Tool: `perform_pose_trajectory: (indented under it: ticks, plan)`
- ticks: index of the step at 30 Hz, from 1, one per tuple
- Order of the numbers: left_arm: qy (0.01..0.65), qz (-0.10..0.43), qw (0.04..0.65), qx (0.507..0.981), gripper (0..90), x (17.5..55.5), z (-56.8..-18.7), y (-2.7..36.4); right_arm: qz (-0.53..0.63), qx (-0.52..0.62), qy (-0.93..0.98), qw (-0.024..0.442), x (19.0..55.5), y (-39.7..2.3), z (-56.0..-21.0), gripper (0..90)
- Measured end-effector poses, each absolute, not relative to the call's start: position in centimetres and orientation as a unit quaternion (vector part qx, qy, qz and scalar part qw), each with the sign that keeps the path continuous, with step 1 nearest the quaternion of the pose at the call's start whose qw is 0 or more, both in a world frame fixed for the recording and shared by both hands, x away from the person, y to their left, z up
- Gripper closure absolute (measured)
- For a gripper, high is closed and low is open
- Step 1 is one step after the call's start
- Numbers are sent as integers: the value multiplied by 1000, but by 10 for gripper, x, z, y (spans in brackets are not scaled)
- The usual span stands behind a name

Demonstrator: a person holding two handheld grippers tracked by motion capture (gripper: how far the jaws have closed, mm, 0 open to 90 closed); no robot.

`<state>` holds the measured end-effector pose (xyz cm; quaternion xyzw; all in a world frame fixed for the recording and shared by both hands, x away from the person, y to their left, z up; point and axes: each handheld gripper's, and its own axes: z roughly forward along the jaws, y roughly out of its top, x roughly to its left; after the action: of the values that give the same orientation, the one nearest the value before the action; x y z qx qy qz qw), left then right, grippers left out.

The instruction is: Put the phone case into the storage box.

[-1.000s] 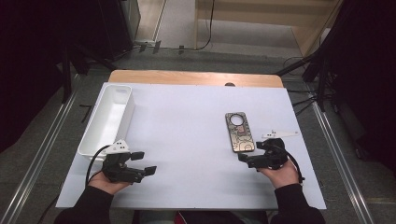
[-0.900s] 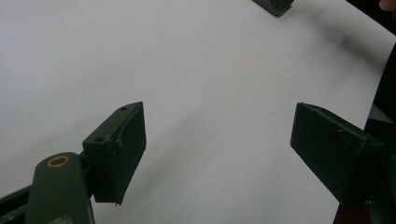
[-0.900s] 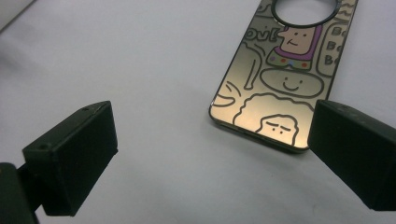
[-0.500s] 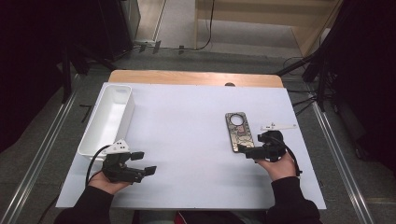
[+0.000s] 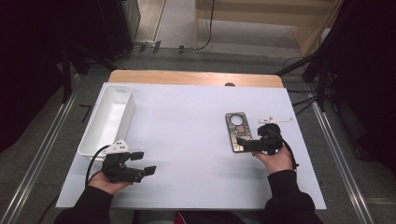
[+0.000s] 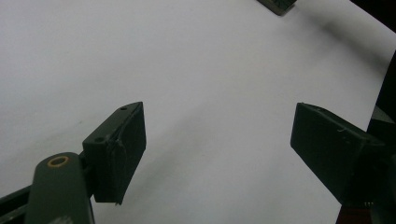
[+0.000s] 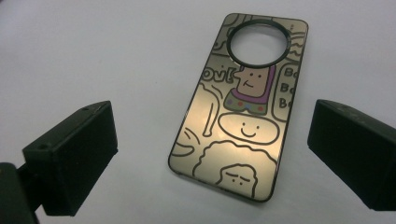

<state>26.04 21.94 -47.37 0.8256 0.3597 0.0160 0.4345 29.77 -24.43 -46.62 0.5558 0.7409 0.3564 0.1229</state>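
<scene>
Item 1, phone case (image 5: 236,132): a flat rectangular cover with a gold mirror finish, printed with black-outlined cartoon faces and speech bubbles, and pierced by a round camera opening near its far end. It is laid flat on the right half of the table (image 5: 187,121), long axis running away from the person. In the right gripper view the phone case (image 7: 243,107) is seen between the two black fingers, untouched by either.

Item 2, right gripper (image 5: 246,143): held in a hand at the near end of the phone case, pointed toward it. Its fingers (image 7: 74,154) are spread wide, farther apart than the case is broad, and nothing is gripped.

Item 3, left gripper (image 5: 143,163): held low over the near left part of the table, well apart from the phone case. Its fingers (image 6: 119,149) are spread wide over bare white surface and nothing is held.

Item 4, white tray (image 5: 109,116): a long, narrow bin placed along the left edge of the table, just beyond the left gripper.

Item 5, small white part (image 5: 275,120): a thin strip lying just right of the phone case.
</scene>
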Motion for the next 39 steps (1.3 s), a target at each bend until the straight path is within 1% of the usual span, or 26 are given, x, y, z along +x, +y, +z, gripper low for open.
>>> perform_pose_trajectory:
  ticks: [18,39]
  plan:
    - [360,15,434,826,182,260,-474,220,341,569,734,145,320,-239,-465,6]
    - [359,15,435,825,182,260,-474,220,329,585,725,152,343,-234,-467,6]
